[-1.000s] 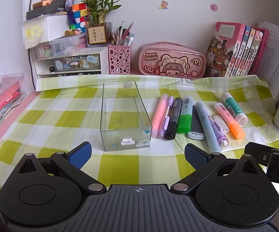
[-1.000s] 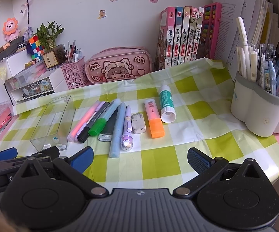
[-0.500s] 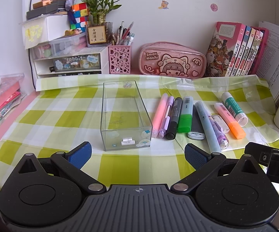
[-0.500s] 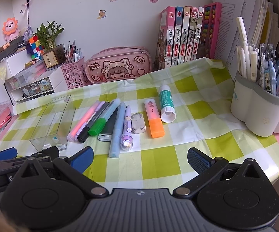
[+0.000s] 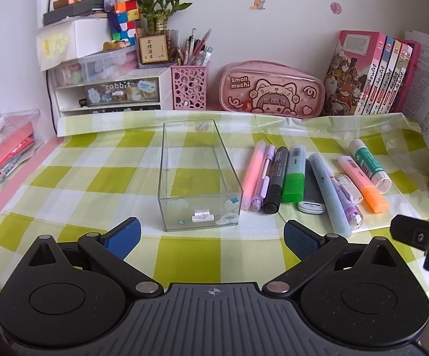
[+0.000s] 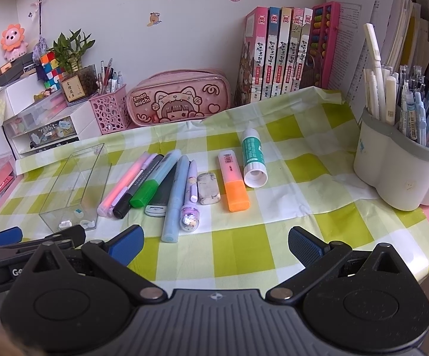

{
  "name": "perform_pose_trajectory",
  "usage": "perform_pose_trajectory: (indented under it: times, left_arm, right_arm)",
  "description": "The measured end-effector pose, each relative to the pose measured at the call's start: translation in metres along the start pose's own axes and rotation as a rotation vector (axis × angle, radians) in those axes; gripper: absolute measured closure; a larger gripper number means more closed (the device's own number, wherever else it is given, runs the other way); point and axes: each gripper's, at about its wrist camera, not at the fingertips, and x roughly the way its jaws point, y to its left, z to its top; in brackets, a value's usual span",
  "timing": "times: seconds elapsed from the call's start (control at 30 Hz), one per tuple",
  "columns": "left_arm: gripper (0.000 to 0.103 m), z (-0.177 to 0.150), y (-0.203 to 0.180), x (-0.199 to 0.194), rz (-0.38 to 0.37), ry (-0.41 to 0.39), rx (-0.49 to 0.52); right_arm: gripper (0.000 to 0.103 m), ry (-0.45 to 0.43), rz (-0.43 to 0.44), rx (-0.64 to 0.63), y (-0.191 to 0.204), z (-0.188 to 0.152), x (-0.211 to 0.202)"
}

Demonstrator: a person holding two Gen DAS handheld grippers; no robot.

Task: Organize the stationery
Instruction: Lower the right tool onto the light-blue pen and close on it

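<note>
A clear empty plastic box [image 5: 198, 175] [image 6: 74, 188] stands on the green checked cloth. To its right lies a row of stationery: pink pen [image 5: 253, 175], purple pen [image 5: 263, 178], black marker [image 5: 276, 184], green highlighter [image 5: 294, 178] [image 6: 152, 182], light blue pen [image 6: 174, 198], eraser [image 6: 209, 188], orange highlighter [image 6: 233, 185] and glue stick [image 6: 253, 158]. My left gripper [image 5: 211, 237] is open and empty just in front of the box. My right gripper [image 6: 214, 241] is open and empty in front of the row, to the right of the left gripper.
A pink pencil case [image 5: 272, 90], a pink pen basket [image 5: 189, 87], a drawer unit [image 5: 110, 92] and books [image 5: 371, 74] line the back wall. A white pen holder [image 6: 398, 172] full of pens stands at the right. The table edge is close in front.
</note>
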Motion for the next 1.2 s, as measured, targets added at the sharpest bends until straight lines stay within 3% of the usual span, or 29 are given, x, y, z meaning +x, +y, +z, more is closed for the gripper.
perform_pose_trajectory:
  times: [0.2,0.43,0.53,0.73,0.8,0.9,1.0,1.07,1.2]
  left_arm:
    - [0.005,-0.006,-0.001,0.022,-0.003,-0.041,-0.041]
    - [0.006,-0.001,0.003,0.044,0.02,-0.097,-0.085]
    - [0.008,0.001,0.005,0.049,-0.002,-0.122,-0.095]
    - [0.016,0.003,0.006,0.057,0.006,-0.15,-0.1]
    - [0.025,0.004,0.008,0.06,0.014,-0.146,-0.105]
    - [0.026,0.004,0.012,0.061,-0.002,-0.139,-0.1]
    - [0.027,0.001,0.013,0.057,-0.019,-0.141,-0.062]
    - [0.028,-0.002,0.016,0.053,-0.037,-0.148,-0.033]
    - [0.029,-0.007,0.019,0.046,-0.058,-0.158,-0.009]
  right_arm:
    - [0.0,-0.088,-0.044,0.001,-0.024,0.003,0.01]
    - [0.0,-0.088,0.067,0.053,-0.049,0.019,0.033]
    - [0.0,-0.063,0.12,0.077,-0.051,0.02,0.041]
    - [0.0,-0.053,0.257,0.053,-0.033,0.022,0.054]
    - [0.0,-0.055,0.305,0.021,-0.023,0.024,0.056]
    - [0.0,-0.024,0.363,-0.017,-0.009,0.027,0.061]
    - [0.018,0.016,0.394,-0.013,-0.001,0.03,0.07]
    - [0.04,0.03,0.402,0.004,0.001,0.032,0.076]
    - [0.057,0.061,0.435,0.037,0.003,0.033,0.088]
